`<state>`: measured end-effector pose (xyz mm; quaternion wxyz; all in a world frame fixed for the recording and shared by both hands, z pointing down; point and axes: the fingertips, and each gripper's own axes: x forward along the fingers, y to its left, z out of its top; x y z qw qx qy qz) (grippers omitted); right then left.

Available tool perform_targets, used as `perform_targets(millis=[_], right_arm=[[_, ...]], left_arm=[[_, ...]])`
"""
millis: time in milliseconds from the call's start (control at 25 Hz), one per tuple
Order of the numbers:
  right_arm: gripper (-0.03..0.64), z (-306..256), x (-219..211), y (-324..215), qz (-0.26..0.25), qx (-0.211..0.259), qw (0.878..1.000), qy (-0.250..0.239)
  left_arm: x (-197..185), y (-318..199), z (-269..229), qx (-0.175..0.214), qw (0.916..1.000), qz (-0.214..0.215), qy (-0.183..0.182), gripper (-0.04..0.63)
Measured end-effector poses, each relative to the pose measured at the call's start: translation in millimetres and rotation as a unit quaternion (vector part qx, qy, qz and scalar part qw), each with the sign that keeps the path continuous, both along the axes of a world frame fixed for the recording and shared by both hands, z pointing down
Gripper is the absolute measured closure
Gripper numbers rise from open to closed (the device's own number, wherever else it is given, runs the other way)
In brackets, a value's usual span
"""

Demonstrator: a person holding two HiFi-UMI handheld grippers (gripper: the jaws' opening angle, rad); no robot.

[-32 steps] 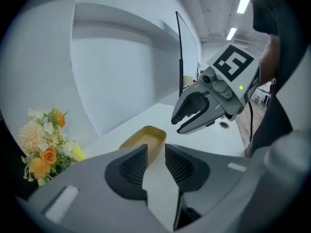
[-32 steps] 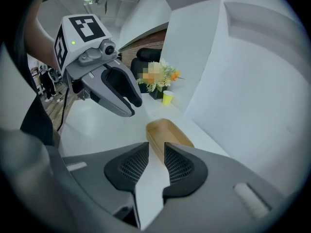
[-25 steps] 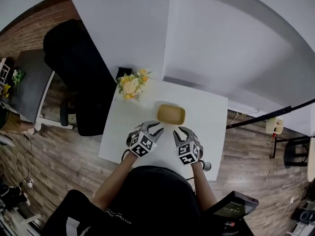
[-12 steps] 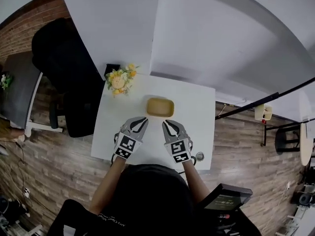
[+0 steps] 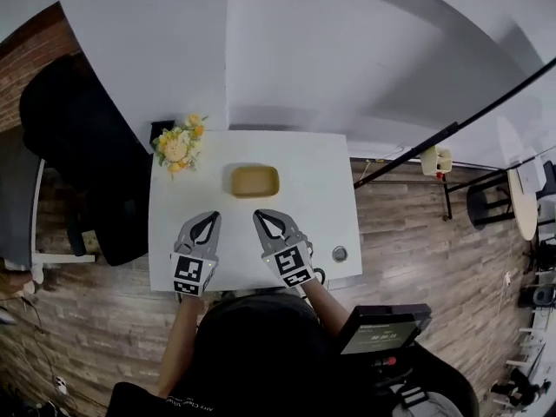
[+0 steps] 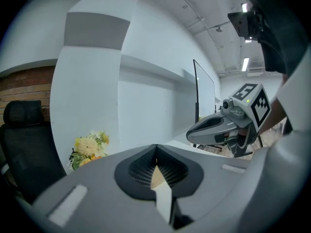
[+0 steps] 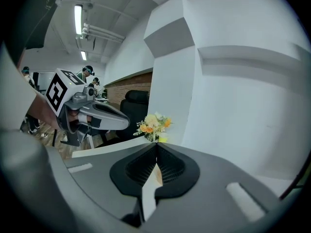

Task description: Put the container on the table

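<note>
Back toward the person have come the left gripper (image 5: pixel 209 218) and right gripper (image 5: pixel 261 215), away from the container (image 5: pixel 254 181); their jaws have just been closing with nothing between them. Flowers (image 5: pixel 178 148) stand at the far left corner of the table (image 5: pixel 326 176). Left gripper: jaws together, empty. The container sits on the table beyond and between the grippers, apart from both. Right gripper: jaws together, empty. A small round thing (image 5: pixel 340 254) lies near the table's right front corner.
</note>
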<state>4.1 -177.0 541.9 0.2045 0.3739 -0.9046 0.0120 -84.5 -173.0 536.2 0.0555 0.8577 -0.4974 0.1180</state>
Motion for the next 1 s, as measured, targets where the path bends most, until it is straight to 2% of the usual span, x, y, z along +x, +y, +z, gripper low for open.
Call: perform_targets(millis=[120, 440, 600, 1000], right_arm=[[0.604, -9.3, -6.3, 10.3, -0.001, 0.013, 1.000, -0.013], [0.604, -55.9, -16.9, 30.0, 0.017, 0.079, 0.995, -0.063], [0.604, -68.0, -23.7, 39.7, 0.026, 0.096, 0.992, -0.079], [0.604, -72.2, -40.3, 57.8, 0.026, 0.097, 0.991, -0.093]], left_arm=[[-1.3, 9.8, -4.3, 0.008, 1.0000, 0.003, 0.001, 0.592], [-8.3, 26.7, -38.9, 0.071, 0.9971, 0.007, 0.027, 0.592], [-18.0, 37.3, -46.2, 0.089, 0.9955, 0.004, 0.035, 0.592], [-23.5, 59.1, -61.1, 0.116, 0.9925, 0.025, 0.032, 0.592]])
